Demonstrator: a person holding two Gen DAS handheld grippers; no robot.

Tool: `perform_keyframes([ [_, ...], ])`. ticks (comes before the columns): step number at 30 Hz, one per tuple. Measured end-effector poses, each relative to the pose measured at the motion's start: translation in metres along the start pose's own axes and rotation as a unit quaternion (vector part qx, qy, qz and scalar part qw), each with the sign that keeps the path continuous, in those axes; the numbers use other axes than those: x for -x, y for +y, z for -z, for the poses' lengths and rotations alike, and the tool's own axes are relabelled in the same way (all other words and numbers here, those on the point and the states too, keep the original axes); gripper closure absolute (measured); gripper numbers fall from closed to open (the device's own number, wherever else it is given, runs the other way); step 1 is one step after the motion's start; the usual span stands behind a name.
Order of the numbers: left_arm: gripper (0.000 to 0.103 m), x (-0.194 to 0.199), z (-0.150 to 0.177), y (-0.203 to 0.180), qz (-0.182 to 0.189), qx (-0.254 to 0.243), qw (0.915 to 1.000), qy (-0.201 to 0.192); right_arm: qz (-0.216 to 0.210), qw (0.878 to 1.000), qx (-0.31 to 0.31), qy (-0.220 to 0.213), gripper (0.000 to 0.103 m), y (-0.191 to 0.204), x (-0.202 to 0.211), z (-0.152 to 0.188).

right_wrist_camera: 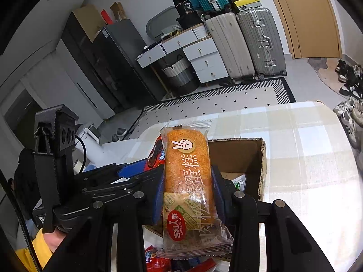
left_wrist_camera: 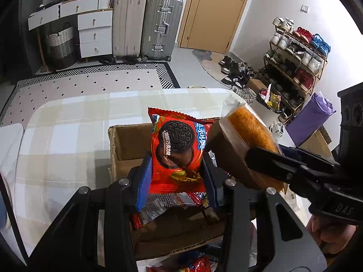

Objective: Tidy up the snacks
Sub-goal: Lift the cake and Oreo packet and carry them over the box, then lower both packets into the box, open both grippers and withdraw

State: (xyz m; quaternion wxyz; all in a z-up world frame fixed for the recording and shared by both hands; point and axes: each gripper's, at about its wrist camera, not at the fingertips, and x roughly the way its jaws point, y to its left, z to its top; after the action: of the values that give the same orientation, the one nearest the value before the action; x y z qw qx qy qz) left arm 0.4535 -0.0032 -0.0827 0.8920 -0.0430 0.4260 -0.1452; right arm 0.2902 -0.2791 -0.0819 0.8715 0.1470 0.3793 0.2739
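- Black linkage of the left gripper [left_wrist_camera: 177, 170] fills the foreground of its own view; its blue-padded fingers [left_wrist_camera: 145, 176] are clenched on a red Oreo packet [left_wrist_camera: 178, 149], which stands upright between them.
- That packet hangs over an open cardboard box [left_wrist_camera: 129, 145] on the bench [left_wrist_camera: 68, 136], which wears a pale checked cloth.
- More red snack wrappers [left_wrist_camera: 197, 263] lie at the near edge of the box, low in the left wrist view.
- To the right, the right gripper [right_wrist_camera: 188, 188] grasps a pork-floss cake [right_wrist_camera: 187, 170] in a clear wrapper; its fingers [right_wrist_camera: 219, 190] press both long sides.
- From the right wrist view, the cake is upright above the same box, just beside the Oreo packet.
- A hand [left_wrist_camera: 329, 231] with a yellow sleeve [right_wrist_camera: 34, 251] holds each tool.
- Beyond the bench are suitcases [left_wrist_camera: 147, 25], a white drawer unit [left_wrist_camera: 95, 34] and a shoe rack [left_wrist_camera: 295, 61].
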Motion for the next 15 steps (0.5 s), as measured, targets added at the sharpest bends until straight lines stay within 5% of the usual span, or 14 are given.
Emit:
perform_keyframes([
  [15,0.065,-0.018,0.019,-0.006,-0.004,-0.005,0.9999,0.009,0.038,0.999,-0.002,0.033,0.064,-0.011,-0.028,0.006],
])
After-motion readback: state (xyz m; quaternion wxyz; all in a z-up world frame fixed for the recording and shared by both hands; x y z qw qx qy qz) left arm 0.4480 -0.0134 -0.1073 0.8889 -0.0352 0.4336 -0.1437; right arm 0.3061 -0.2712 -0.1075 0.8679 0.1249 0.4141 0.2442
